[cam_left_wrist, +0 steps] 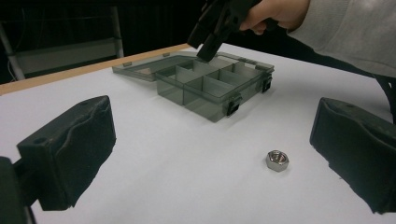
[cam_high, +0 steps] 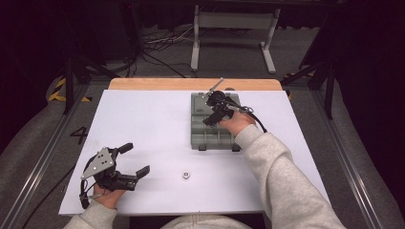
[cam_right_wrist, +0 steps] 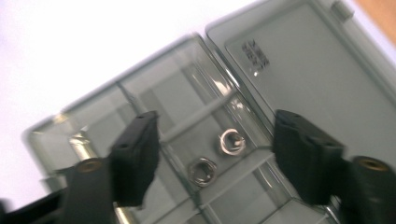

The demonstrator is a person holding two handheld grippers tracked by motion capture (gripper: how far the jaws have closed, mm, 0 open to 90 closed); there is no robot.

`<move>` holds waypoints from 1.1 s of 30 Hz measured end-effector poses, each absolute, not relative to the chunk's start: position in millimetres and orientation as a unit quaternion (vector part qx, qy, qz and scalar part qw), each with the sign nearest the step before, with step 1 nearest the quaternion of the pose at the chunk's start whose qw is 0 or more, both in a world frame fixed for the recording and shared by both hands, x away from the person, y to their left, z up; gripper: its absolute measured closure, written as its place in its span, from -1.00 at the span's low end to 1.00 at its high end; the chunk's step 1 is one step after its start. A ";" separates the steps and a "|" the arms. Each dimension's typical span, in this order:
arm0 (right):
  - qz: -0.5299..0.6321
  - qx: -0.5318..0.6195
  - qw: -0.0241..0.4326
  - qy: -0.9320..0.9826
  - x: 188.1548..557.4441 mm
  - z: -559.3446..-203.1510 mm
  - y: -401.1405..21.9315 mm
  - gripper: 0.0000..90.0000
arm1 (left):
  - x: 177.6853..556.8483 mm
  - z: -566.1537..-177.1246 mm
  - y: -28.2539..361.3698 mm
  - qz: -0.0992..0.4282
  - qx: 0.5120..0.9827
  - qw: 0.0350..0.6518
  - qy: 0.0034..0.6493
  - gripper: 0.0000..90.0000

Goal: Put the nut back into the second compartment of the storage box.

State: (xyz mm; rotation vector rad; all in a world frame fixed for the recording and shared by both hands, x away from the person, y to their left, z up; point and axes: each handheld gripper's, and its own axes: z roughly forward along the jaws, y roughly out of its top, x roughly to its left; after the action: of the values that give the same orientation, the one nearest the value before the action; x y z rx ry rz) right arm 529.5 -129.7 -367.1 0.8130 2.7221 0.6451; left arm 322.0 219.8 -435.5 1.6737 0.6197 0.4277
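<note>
A grey see-through compartment box (cam_high: 200,131) lies open on the white table, its lid (cam_right_wrist: 299,70) folded flat behind it. My right gripper (cam_high: 216,112) hangs open just above the box's far compartments, nothing between its jaws. Below it, in one compartment, lie two steel nuts (cam_right_wrist: 201,170) (cam_right_wrist: 231,141). A loose steel nut (cam_high: 185,174) (cam_left_wrist: 277,160) sits on the table in front of the box. My left gripper (cam_high: 133,160) rests open near the table's front left, its jaws wide apart, the loose nut a little to its right.
The white table sheet (cam_high: 143,119) has wide bare room left of the box. A wooden strip (cam_high: 191,84) runs along the far edge. Beyond it stand a white metal frame (cam_high: 234,28) and cables on the floor.
</note>
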 end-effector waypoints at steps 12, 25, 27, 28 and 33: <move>0.253 0.181 0.129 0.942 464.6 -326.8 -101.1 -0.62 | 322.1 -435.3 219.8 0.186 0.726 0.607 0.266 -0.98; 0.211 0.051 0.073 0.973 388.6 -363.1 -57.2 -0.31 | 321.8 -435.1 220.0 0.186 0.726 0.606 0.267 -0.98; 0.186 0.037 0.052 0.980 383.3 -380.3 -50.7 -0.19 | 321.8 -435.0 219.9 0.185 0.726 0.606 0.267 -0.98; 0.176 0.034 0.046 0.983 382.5 -387.3 -48.5 -0.12 | 321.8 -435.0 219.9 0.186 0.726 0.606 0.267 -0.98; 0.149 0.029 0.022 0.988 383.4 -409.9 -42.2 0.08 | 322.1 -435.4 220.0 0.186 0.725 0.607 0.268 -0.98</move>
State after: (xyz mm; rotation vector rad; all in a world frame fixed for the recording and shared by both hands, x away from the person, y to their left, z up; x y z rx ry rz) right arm 383.4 -42.2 -409.9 0.0891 3.0620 0.4621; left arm 322.1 220.0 -435.4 1.6745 0.6183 0.4291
